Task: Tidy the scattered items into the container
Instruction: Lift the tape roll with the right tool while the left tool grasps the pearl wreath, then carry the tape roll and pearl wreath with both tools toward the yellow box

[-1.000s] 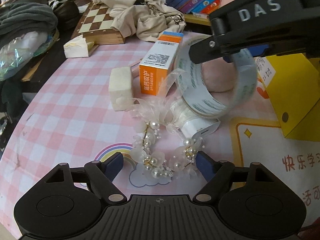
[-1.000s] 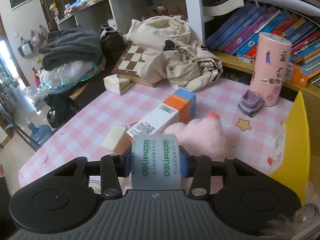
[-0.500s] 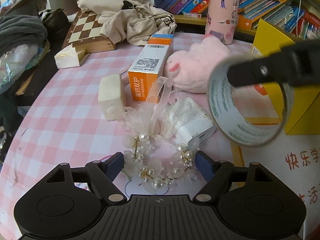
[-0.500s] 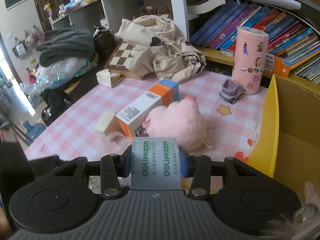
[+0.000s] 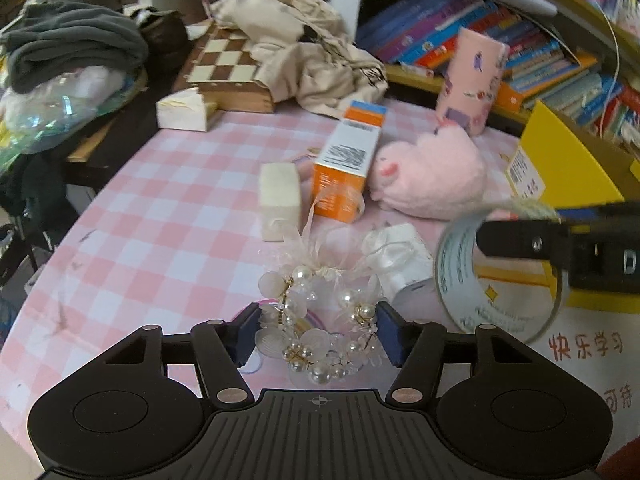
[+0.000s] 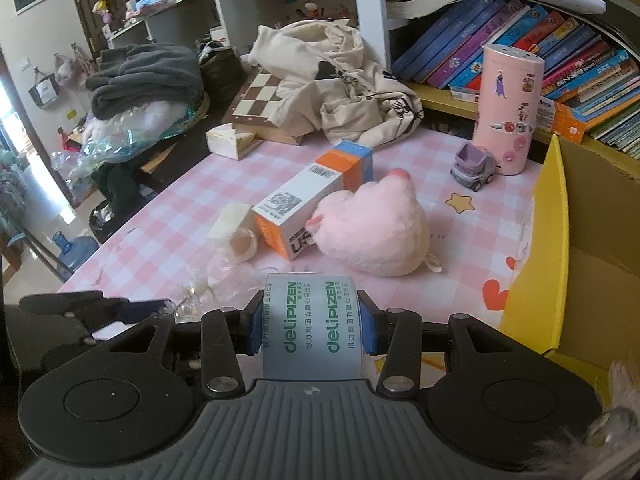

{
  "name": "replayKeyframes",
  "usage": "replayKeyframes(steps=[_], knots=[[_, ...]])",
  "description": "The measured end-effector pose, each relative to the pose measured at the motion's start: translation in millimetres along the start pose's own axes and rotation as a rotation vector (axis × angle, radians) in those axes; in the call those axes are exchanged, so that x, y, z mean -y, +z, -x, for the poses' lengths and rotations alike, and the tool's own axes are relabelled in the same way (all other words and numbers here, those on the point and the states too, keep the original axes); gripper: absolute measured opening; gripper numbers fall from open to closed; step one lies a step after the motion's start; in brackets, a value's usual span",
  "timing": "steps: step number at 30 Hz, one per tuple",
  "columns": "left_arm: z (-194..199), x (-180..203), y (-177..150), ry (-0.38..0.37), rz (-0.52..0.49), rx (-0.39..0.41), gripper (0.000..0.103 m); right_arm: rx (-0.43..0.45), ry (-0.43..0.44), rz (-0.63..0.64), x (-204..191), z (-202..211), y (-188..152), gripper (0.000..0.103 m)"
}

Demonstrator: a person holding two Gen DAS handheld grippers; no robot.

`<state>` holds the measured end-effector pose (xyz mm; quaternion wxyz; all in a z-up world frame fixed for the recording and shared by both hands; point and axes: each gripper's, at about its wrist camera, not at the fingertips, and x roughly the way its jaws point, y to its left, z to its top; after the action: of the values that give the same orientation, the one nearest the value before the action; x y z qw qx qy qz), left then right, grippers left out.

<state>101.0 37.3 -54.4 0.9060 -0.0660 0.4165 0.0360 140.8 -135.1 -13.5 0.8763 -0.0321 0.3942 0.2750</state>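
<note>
My right gripper [image 6: 312,326] is shut on a roll of clear tape [image 6: 312,332] and holds it in the air beside the yellow cardboard box [image 6: 552,248]; the roll also shows in the left wrist view [image 5: 460,280]. My left gripper [image 5: 318,334] is open, its jaws on either side of a pearl and ribbon headpiece [image 5: 320,320] lying on the pink checked tablecloth [image 5: 160,232]. An orange and white carton [image 5: 348,160], a pink plush toy [image 5: 432,176], a cream sponge block [image 5: 280,200] and a white charger [image 5: 404,264] lie beyond it.
A chessboard [image 5: 224,64], a crumpled beige garment [image 5: 312,48] and a tissue pack [image 5: 184,110] sit at the back. A pink tumbler [image 6: 508,108] and small toy truck [image 6: 474,168] stand near the bookshelf [image 6: 540,48]. The table's left edge drops to clutter.
My right gripper has carried the tape roll rightward and toward the yellow box. My left gripper has moved forward, so the pearl headpiece now lies between its jaws.
</note>
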Motion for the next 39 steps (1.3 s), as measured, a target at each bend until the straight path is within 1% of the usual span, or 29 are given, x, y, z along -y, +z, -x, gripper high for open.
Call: replayKeyframes(steps=[6,13,23,34,39], knots=[[17,-10,-2,-0.007,0.035,0.033,0.06,0.014,-0.002,0.011,-12,10,-4,0.042],[37,-17,-8,-0.024,0.05,0.067,0.06,0.018,-0.015,-0.012,-20,21,-14,0.042],[62,-20,-14,-0.071,0.054,0.115,0.06,-0.018,-0.036,-0.08,-25,33,-34,0.042],[75,-20,-19,-0.099,0.041,0.145,0.06,-0.004,-0.074,-0.113,-30,50,-46,0.042],[79,-21,-19,-0.113,0.046,0.163,0.06,-0.002,-0.078,-0.097,-33,52,-46,0.042]])
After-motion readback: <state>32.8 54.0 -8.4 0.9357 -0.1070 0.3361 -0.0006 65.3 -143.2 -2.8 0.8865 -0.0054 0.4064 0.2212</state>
